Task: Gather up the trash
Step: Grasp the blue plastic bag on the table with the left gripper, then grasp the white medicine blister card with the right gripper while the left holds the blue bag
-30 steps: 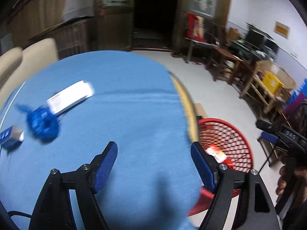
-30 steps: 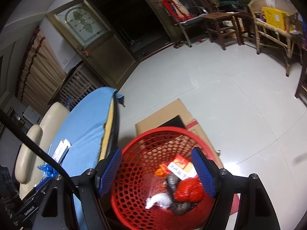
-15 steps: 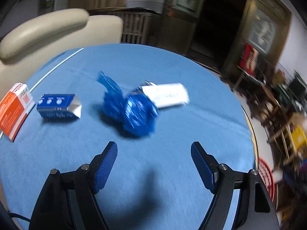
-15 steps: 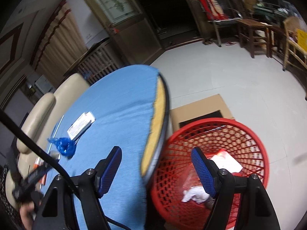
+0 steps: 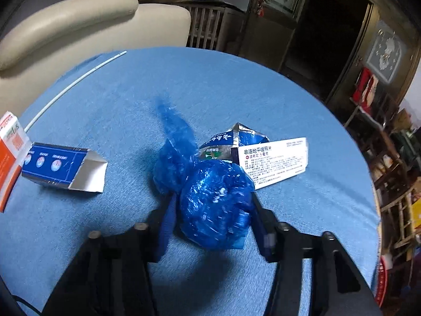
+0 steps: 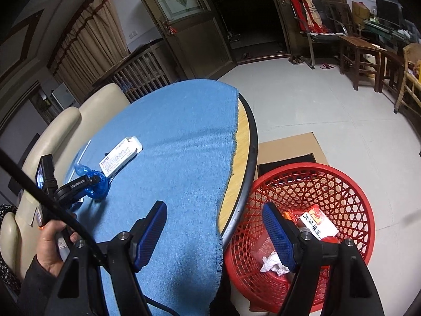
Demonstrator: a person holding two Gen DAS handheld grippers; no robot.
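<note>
A crumpled blue plastic bag [image 5: 215, 202] lies on the blue tablecloth [image 5: 236, 92]. My left gripper [image 5: 213, 206] has a pad on each side of it, and the jaws are closing with the pads against the plastic. The right wrist view shows the same bag [image 6: 98, 188] far left, with a hand [image 6: 50, 242] holding that gripper. Behind the bag lie a blue-silver packet [image 5: 226, 142] and a white medicine box [image 5: 273, 160]. My right gripper [image 6: 213, 208] is open and empty above the table's near edge, beside the red basket [image 6: 342, 181], which holds several scraps.
A blue open-ended carton [image 5: 60, 166] and an orange-white box [image 5: 9, 152] lie at the table's left, with a thin white stick [image 5: 73, 84] beyond them. A cream sofa [image 5: 65, 23] backs the table. Flat cardboard [image 6: 286, 144] lies under the basket. Wooden chairs stand far right.
My left gripper swung from the basket side across the table to the blue bag, and its jaws narrowed around it. My right gripper shifted from over the basket toward the table edge.
</note>
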